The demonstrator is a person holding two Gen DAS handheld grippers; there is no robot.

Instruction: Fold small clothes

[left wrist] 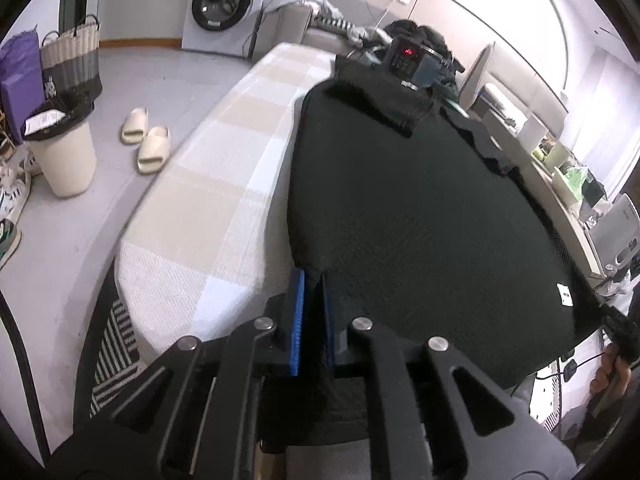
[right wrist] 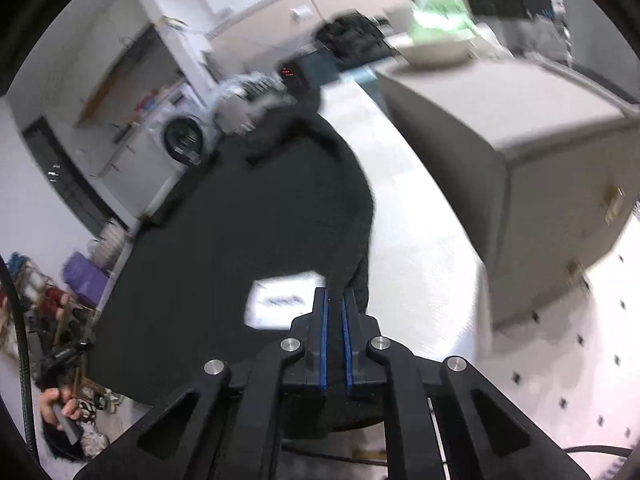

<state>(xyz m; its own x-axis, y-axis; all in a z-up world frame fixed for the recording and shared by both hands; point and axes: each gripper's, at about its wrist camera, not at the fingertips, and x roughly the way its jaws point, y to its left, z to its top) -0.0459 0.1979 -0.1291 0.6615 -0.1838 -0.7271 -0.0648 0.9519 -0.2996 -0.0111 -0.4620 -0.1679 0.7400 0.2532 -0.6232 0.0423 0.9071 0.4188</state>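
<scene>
On the checked woven board (left wrist: 208, 200), black knit garment (left wrist: 420, 220); both hand-held grippers (left wrist: 314, 280) (right wrist: 335, 296) clamped on its edge

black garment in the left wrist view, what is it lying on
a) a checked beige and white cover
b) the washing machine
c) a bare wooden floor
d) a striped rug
a: the black garment is spread over the checked beige and white cover, whose pale squares show along its left edge.

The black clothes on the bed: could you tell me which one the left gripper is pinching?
The large black garment spread flat nearest the camera; the left gripper clamps its near edge. The small folded black piece lies beyond it, untouched.
</scene>
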